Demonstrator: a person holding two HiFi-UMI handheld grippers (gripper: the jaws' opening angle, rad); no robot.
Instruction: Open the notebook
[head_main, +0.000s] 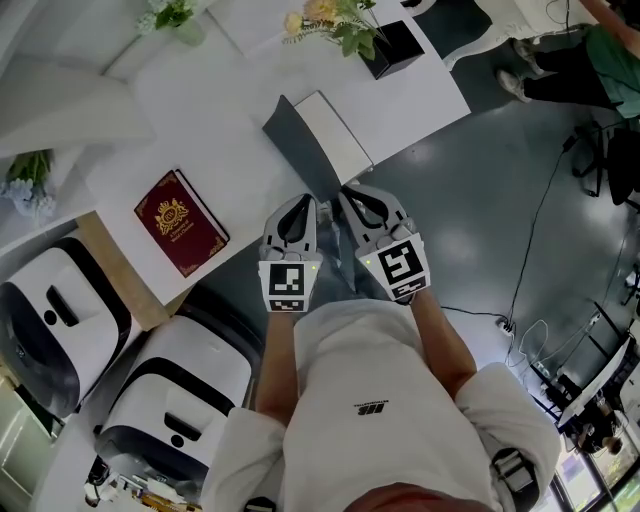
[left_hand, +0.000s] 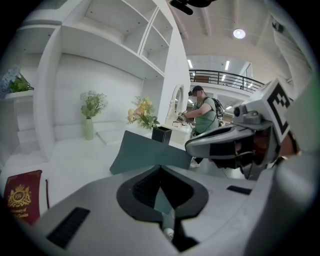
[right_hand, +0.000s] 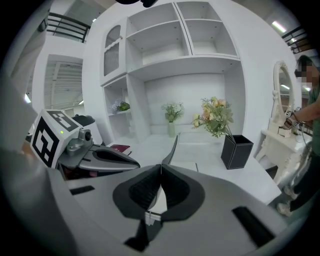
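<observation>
Opening under way: notebook (head_main: 338, 135) at the table (head_main: 200, 110) edge, left gripper (head_main: 306, 203) clamped on its half-raised grey cover (left_hand: 150, 152), right gripper (head_main: 346, 192) apparently pinching the white pages (head_main: 330, 125); next, swing the cover fully left.

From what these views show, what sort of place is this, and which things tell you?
Probably a home study mocked up inside a large hall: white built-in shelves and vased flowers dress the desk holding the notebook, yet cables trail over the grey floor and a balcony railing runs behind.
</observation>
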